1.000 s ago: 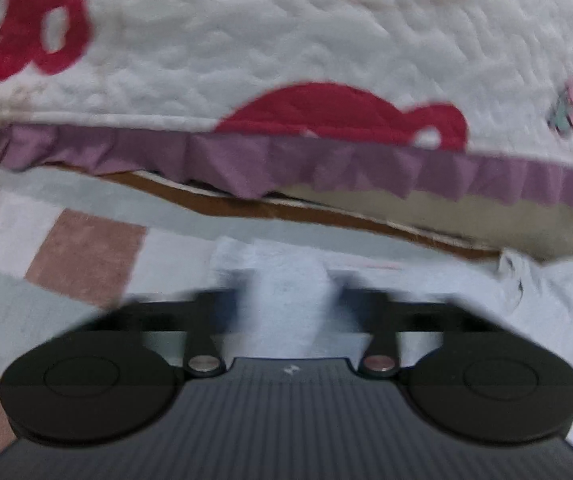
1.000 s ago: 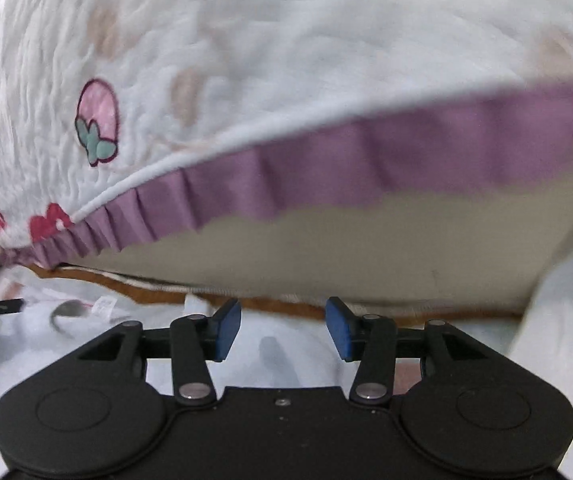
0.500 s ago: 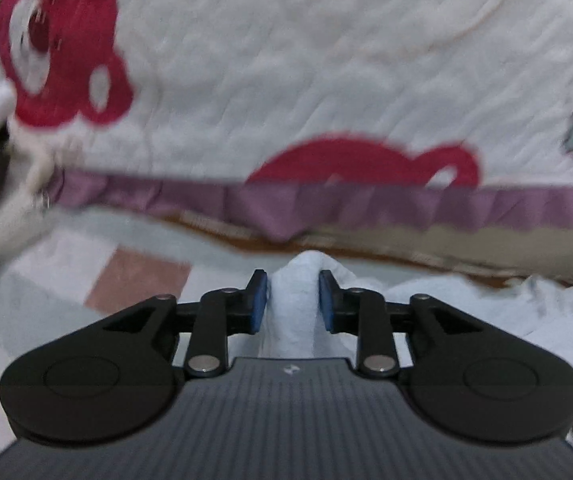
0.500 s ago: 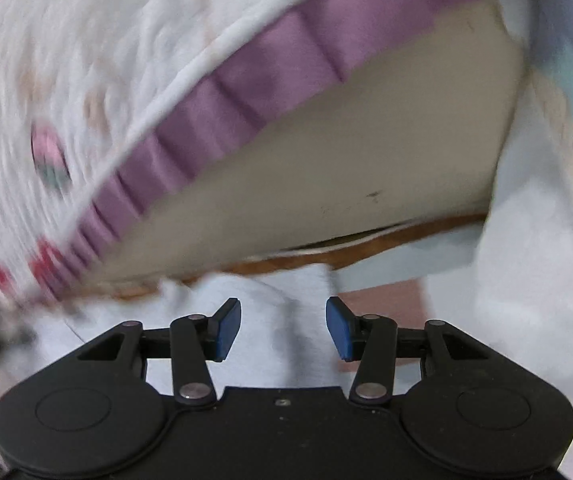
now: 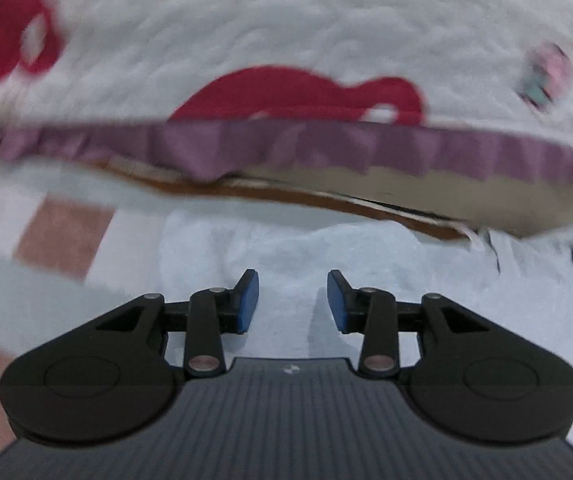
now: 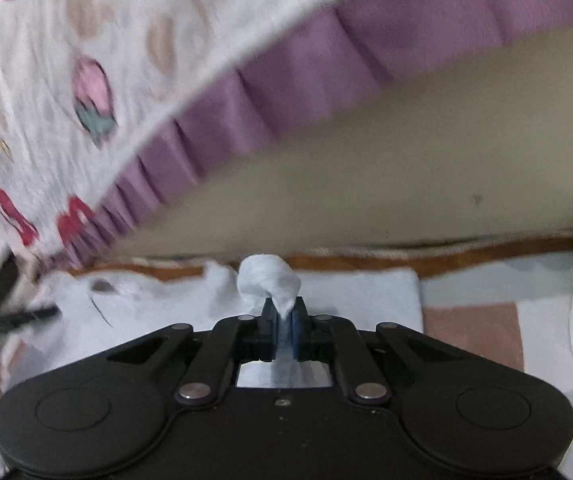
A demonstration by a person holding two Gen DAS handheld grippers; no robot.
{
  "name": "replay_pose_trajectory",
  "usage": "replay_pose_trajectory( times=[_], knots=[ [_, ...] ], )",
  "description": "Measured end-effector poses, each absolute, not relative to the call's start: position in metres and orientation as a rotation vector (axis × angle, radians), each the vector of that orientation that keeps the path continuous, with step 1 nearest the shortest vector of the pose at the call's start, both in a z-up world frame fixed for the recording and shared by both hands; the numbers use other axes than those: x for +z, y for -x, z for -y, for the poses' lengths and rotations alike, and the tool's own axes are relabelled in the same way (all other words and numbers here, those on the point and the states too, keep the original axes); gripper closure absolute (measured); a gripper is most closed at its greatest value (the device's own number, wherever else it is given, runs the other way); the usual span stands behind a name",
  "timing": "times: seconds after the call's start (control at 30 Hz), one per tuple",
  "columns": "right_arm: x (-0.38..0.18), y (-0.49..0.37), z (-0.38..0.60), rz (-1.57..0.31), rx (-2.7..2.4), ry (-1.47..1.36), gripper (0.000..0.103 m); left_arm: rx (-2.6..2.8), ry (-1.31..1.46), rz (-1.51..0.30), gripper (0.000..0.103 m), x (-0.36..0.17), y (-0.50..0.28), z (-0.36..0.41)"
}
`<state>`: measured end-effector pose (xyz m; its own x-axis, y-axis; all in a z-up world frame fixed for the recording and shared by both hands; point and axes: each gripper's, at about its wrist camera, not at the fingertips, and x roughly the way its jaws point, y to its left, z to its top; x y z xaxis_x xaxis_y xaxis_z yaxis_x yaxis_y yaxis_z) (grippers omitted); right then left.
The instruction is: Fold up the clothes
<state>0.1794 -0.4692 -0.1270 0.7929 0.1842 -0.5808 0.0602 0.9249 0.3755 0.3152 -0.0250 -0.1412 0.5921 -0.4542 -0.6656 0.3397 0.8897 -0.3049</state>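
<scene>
Having released the pale garment [image 5: 286, 248], the left gripper [image 5: 292, 300] gapes while the right gripper [image 6: 284, 320] has newly clamped its jaws on it.

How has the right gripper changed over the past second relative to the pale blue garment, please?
Yes: the right gripper, earlier open above the pale blue garment, has shut on a fold.

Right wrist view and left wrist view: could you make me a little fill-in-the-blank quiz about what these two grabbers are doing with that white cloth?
1. The right gripper is ____ on a bunched fold of the white garment.
2. The left gripper is ____, with nothing between its fingers.
3. The pads on the left gripper's fingers are ____ in colour.
4. The quilt has a ruffled trim coloured ____.

Missing words: shut; open; blue; purple
</scene>
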Motion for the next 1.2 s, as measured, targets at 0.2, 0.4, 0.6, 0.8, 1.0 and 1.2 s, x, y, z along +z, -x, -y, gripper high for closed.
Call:
replay_pose_trajectory(
  times=[0.2,0.4,0.6,0.8,1.0,1.2],
  knots=[
    [-0.148,-0.184,0.478,-0.802,-0.12,-0.29,0.084,-0.393,0.137,-0.828,0.063,-0.147,-0.321,0.017],
    [-0.122,-0.187,0.458,-0.743,-0.265,-0.158,0.066,-0.435,0.133,-0.744,0.054,-0.129,-0.324,0.017],
    [-0.1,-0.188,0.432,-0.687,-0.134,-0.197,0.057,-0.623,0.152,-0.707,0.042,-0.106,-0.329,0.046],
    [-0.101,-0.184,0.41,-0.752,0.009,-0.274,0.056,-0.578,0.024,-0.79,0.05,-0.131,-0.343,0.109],
    [-0.118,-0.18,0.397,-0.801,0.063,-0.229,0.054,-0.609,-0.067,-0.803,0.097,-0.146,-0.313,0.117],
    [-0.14,-0.181,0.392,-0.862,0.112,-0.085,0.052,-0.613,-0.106,-0.784,0.097,-0.149,-0.26,0.108]
  ],
)
